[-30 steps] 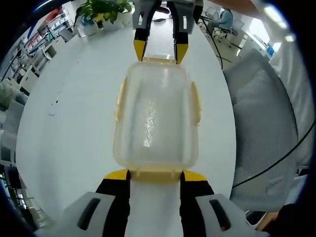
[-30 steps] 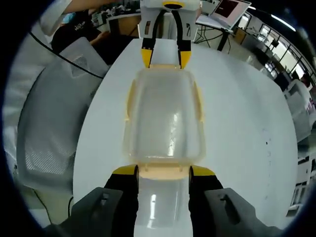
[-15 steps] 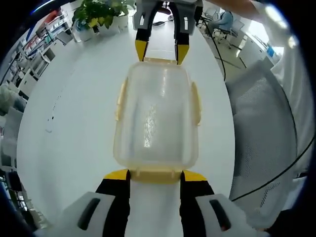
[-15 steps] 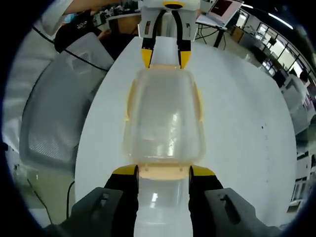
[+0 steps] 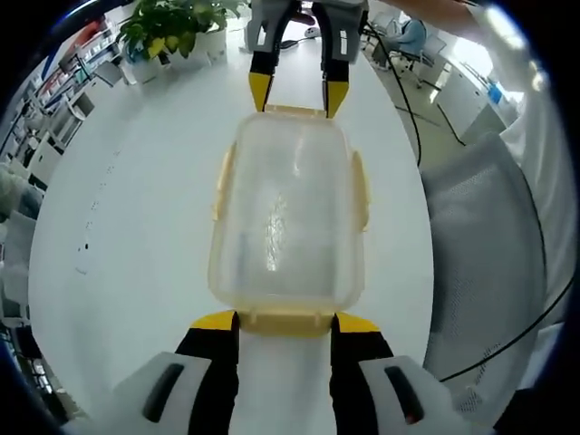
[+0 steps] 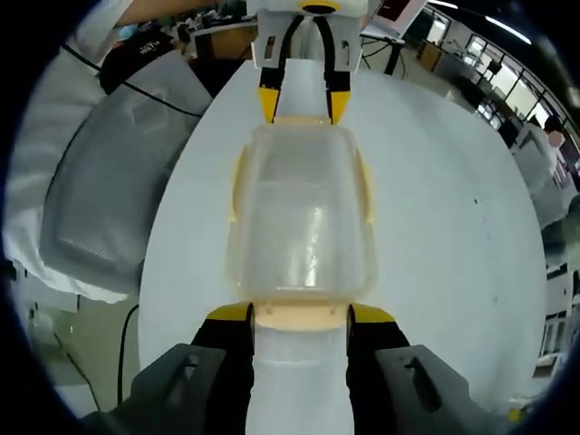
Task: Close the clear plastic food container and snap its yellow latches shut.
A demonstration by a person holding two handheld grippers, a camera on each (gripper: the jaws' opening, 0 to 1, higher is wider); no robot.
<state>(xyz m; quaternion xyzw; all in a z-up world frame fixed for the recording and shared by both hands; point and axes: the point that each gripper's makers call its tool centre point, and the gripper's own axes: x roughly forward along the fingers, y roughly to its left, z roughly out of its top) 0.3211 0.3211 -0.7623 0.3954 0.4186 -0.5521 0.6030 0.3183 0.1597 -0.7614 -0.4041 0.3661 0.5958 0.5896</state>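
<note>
Left gripper view looks down the length of the clear plastic food container (image 5: 286, 217), which sits on the white table (image 5: 136, 208) with its lid on. The left gripper (image 5: 285, 319) rises from 6 o'clock with its jaws spread, one yellow tip at each side of the near-end yellow latch (image 5: 286, 319); whether the tips press on that latch cannot be told. At 12 o'clock the right gripper (image 5: 294, 91) faces back, jaws likewise parted and straddling the far-end latch (image 5: 292, 111). The side latches at 3 o'clock (image 5: 360, 190) and 9 o'clock (image 5: 220, 184) seem to stand a little proud of the walls, so they are probably not snapped. A mesh chair (image 5: 489, 236) stands at 3 o'clock, a potted plant (image 5: 177, 23) near 11 o'clock.

In the right gripper view the right gripper (image 6: 300, 314) brackets its end latch (image 6: 300, 315) at 6 o'clock, and the left gripper (image 6: 303, 100) stands at 12 o'clock beyond the container (image 6: 301, 217).

The risks, as I judge them: the container is light and the table smooth, so uneven pressure from the two ends could slide or tip it. Tips set beside a latch rather than on it may slip off. A lid not fully seated would keep the latches from catching.
</note>
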